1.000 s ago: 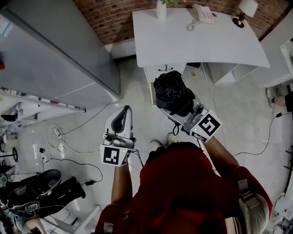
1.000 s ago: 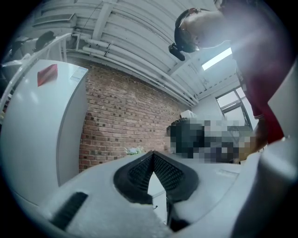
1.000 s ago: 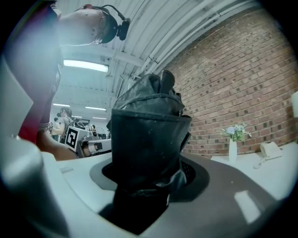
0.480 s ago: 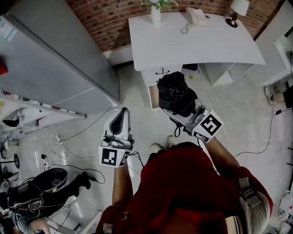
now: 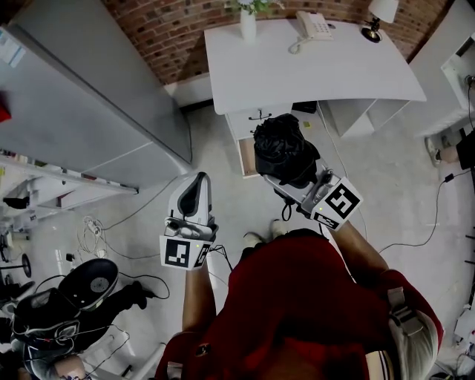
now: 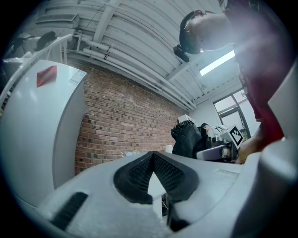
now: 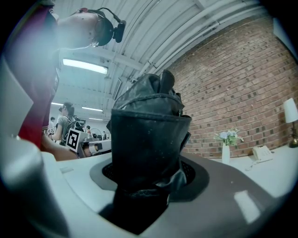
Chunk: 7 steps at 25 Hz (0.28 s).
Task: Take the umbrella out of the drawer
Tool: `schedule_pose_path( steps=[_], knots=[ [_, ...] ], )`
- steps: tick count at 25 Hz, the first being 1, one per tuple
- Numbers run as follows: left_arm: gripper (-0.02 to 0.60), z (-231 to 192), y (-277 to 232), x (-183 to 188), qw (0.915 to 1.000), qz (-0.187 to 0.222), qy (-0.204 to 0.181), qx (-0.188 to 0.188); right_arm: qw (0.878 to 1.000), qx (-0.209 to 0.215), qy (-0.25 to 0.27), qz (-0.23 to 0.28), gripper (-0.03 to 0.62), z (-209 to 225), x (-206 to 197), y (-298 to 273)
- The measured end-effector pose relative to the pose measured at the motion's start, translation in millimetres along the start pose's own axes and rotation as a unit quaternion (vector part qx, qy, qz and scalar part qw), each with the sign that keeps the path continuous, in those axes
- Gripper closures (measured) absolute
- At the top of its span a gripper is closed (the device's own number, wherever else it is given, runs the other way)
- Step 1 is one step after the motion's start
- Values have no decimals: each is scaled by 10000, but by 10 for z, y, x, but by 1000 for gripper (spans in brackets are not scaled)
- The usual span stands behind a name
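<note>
A folded black umbrella (image 5: 284, 148) is clamped in my right gripper (image 5: 291, 172), held in the air in front of the white desk (image 5: 319, 74). In the right gripper view the umbrella (image 7: 149, 125) stands up between the jaws and hides the pads. Beneath the desk's front edge the drawer (image 5: 244, 154) stands pulled out, its pale wooden inside showing just left of the umbrella. My left gripper (image 5: 198, 180) hangs to the left over the floor, shut and empty; in the left gripper view (image 6: 152, 156) the ribbed pads meet at their tips.
On the desk stand a white vase with flowers (image 5: 247, 26), a telephone (image 5: 312, 26) and a lamp (image 5: 378, 13). A tall grey cabinet (image 5: 89, 96) fills the left. Cables (image 5: 96, 223) lie on the floor, and dark equipment (image 5: 74, 293) sits at lower left.
My right gripper has shifted slightly with the umbrella still in it. The left gripper has kept its place. The dark equipment at lower left has moved.
</note>
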<state>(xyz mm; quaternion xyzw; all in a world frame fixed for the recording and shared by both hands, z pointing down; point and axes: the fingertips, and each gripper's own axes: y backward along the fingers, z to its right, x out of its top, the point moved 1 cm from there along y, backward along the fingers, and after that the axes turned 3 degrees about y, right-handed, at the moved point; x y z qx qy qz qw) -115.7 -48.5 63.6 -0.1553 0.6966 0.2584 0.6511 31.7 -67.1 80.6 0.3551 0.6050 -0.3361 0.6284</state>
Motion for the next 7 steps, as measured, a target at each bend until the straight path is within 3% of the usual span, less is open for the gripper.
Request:
schedule_pose_path(
  steps=[7],
  knots=[
    [578, 81, 31, -36, 10000, 68, -47, -36, 10000, -39, 55, 8, 329, -31, -48, 87]
  ],
)
